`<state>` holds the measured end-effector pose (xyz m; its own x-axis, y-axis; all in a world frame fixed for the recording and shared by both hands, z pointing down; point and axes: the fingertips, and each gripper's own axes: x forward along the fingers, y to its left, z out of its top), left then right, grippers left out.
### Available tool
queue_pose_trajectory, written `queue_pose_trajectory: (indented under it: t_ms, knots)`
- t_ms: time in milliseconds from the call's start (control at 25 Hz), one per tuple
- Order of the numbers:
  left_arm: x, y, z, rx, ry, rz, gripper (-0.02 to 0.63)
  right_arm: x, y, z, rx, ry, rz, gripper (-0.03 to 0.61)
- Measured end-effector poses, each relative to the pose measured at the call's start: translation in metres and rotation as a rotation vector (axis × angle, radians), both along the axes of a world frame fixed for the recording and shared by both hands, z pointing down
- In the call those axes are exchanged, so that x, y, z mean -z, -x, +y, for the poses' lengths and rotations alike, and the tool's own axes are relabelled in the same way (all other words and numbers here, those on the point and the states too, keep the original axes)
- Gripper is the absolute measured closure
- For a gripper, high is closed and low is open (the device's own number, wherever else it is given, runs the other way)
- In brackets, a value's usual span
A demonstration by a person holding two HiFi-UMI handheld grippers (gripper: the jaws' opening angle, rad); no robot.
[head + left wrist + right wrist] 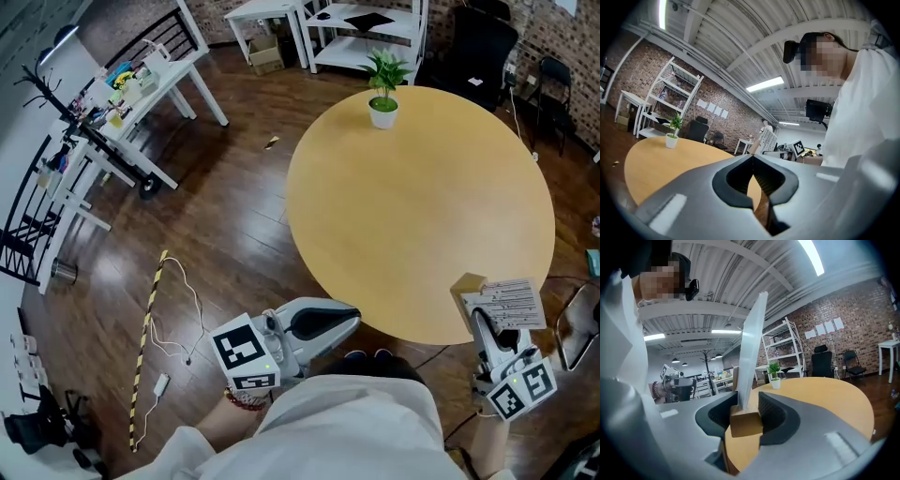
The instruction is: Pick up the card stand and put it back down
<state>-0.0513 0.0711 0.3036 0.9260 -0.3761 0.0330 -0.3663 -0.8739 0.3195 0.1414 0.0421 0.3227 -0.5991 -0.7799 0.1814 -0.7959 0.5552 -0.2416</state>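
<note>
The card stand is a small wooden block (746, 423) with an upright pale card (752, 352) set in it. My right gripper (746, 403) is shut on the block, one pad on each side. In the head view the card stand (502, 302) is at the near right edge of the round wooden table (412, 216), in the right gripper (487, 321). Whether the block touches the tabletop I cannot tell. My left gripper (328, 323) hangs at the table's near edge, shut and with nothing in it. Its jaw tips meet in the left gripper view (752, 157).
A small potted plant (383, 86) stands at the far side of the table. White desks and shelves (150, 80) line the room to the left and back. A black chair (483, 42) stands behind the table. A cable and a yellow-black strip (148, 328) lie on the dark wooden floor.
</note>
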Motion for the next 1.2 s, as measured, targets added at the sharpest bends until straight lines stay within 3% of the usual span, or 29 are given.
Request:
queue_pose_trajectory:
  t_ms: [200,360,560,680,920,1200]
  knots:
    - [-0.014,0.029,-0.031,0.100,0.028,-0.015,0.614,-0.026,-0.007,-0.034,-0.056,0.031,-0.040,0.434]
    - [-0.017,0.033,-0.066,0.172,0.061,0.001,0.614,-0.050,-0.028,-0.091,-0.053,0.050,0.006,0.434]
    - [-0.010,0.007,-0.121,0.196,0.117,0.037,0.614,-0.104,-0.046,-0.193,0.010,0.069,0.126,0.436]
    - [0.006,-0.005,-0.180,0.202,0.123,0.048,0.614,-0.144,-0.042,-0.265,0.074,0.123,0.170,0.434]
    - [-0.003,-0.026,-0.230,0.248,0.143,-0.012,0.614,-0.206,-0.036,-0.345,0.165,0.216,0.254,0.436]
    - [-0.068,0.023,-0.236,0.401,0.279,-0.002,0.614,-0.251,0.004,-0.382,0.262,0.205,0.362,0.434]
